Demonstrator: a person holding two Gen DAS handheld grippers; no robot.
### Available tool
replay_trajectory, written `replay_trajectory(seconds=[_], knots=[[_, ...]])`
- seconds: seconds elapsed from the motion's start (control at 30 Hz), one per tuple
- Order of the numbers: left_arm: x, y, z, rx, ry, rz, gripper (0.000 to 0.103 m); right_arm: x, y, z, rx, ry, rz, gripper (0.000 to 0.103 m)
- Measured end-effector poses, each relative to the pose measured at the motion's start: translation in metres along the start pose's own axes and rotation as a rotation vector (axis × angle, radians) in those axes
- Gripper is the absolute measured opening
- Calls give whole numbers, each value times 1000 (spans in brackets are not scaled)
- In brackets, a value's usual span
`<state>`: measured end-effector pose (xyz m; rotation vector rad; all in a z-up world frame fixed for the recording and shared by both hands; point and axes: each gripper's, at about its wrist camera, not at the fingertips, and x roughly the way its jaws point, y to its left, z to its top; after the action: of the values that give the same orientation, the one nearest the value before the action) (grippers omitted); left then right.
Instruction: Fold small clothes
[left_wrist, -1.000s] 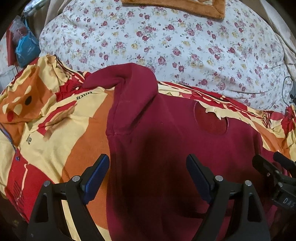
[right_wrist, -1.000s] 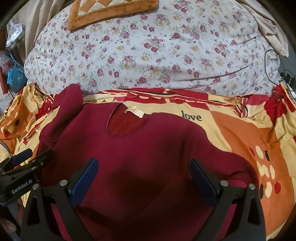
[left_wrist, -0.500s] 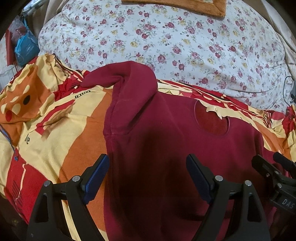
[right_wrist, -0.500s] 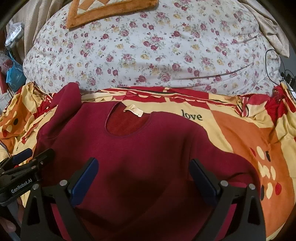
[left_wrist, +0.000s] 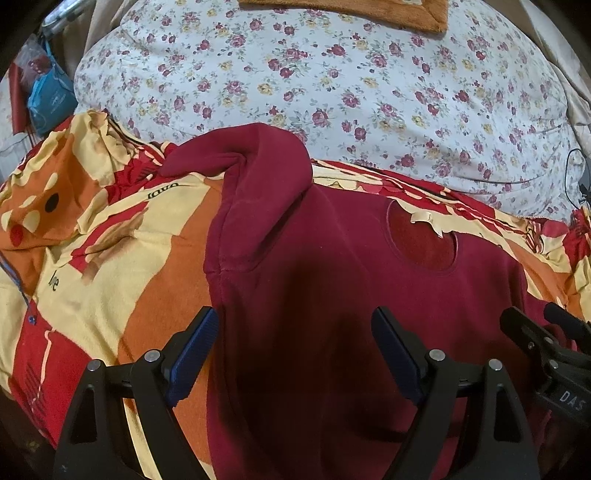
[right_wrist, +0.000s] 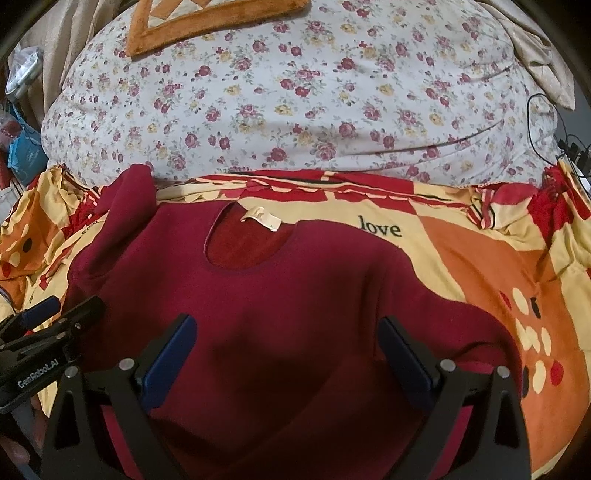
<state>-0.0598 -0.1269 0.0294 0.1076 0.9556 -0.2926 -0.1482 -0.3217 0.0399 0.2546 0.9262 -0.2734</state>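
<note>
While maroon sweater (right_wrist: 295, 314) lies flat on patterned blanket (right_wrist: 480, 266), left hand-held gripper (left_wrist: 293, 354) and right hand-held gripper (right_wrist: 288, 358) hover spread, empty. Folding likely unstarted; next: pinch bunched left sleeve (left_wrist: 258, 173), fold inward.

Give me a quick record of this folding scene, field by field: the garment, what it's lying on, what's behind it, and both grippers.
garment: maroon sweatshirt, spread neck-up, pale label at the collar
left sleeve: sleeve bent and bunched at the garment's top corner
surface: patterned blanket in red, orange and yellow, printed "love"
behind: floral duvet
left gripper: left gripper open, over the sweatshirt's left edge
right gripper: right gripper open, over the sweatshirt's body
</note>
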Motion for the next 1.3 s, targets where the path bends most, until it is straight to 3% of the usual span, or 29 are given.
replay_trajectory(seconds=[1.3], knots=[[3,2,3,-5,-8,21,77,16,5,3,-19,-1,-9,100]])
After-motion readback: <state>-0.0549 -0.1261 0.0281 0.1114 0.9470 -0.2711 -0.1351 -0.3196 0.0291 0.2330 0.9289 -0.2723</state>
